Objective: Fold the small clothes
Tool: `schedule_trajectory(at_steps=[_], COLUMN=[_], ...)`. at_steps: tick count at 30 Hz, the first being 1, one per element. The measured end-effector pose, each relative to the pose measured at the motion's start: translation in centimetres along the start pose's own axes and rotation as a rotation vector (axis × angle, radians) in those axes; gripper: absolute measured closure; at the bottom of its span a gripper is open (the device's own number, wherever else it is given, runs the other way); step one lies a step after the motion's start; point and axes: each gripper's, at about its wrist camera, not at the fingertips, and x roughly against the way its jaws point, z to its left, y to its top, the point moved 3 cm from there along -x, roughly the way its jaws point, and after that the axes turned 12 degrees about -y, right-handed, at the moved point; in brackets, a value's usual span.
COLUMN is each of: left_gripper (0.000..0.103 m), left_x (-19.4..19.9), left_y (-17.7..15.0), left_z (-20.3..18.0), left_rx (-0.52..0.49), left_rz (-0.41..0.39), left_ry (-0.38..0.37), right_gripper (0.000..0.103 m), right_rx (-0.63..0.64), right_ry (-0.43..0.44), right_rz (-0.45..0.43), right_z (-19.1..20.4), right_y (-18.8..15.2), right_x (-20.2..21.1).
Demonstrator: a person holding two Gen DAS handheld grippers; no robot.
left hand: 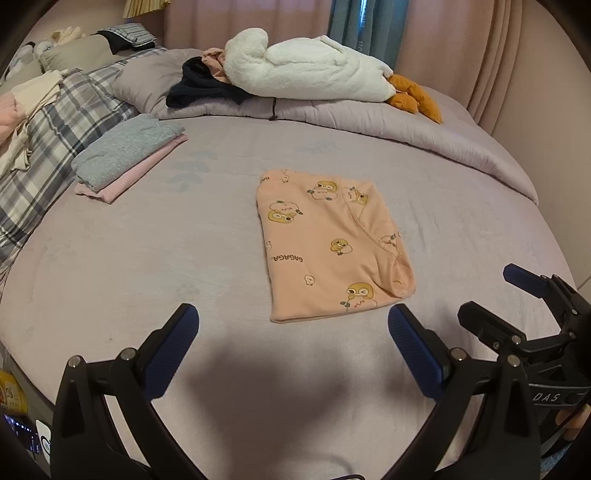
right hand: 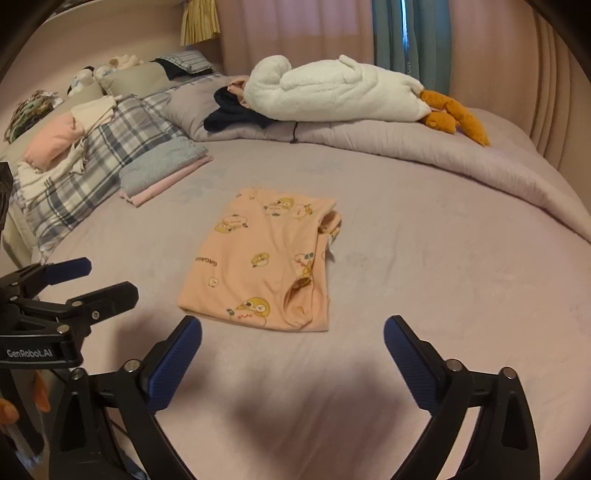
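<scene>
A bed covered in a lilac sheet is seen, with pink and teal curtains behind it. A rolled lilac duvet lies along the far side, and a white plush goose is laid on it. A plaid pillow sits on the left, with a folded grey and pink stack beside it. The folded peach garment lies mid-bed, untouched. The left tool and right tool are held wide, empty.
</scene>
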Motion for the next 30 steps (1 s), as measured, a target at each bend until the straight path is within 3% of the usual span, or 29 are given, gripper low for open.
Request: schedule_trajectory(at_steps=[3,8,20,30], left_gripper=[0.000,0.000,0.000,0.000], left_x=[0.5,1.0,2.2,0.7], left_y=[0.2,0.2,0.8,-0.1], left_z=[0.0,-0.2,-1.1,-0.3], left_rx=[0.006,-0.011,0.008,0.032], left_rz=[-0.004,0.009,0.020,0.049], left_ry=[0.006,0.126,0.077,0.110], right_gripper=[0.001,0.001,0.001,0.001], right_rx=[0.011,-0.001,-0.035,-0.042], right_ry=[-0.006,0.010,0.046,0.030], right_rz=[-0.008,-0.001,-0.082,0.036], right_z=[0.3,0.5,-0.1,0.5], right_y=[0.2,0.4,3.2,1.4], right_x=[0.1,0.4,4.3,0.3])
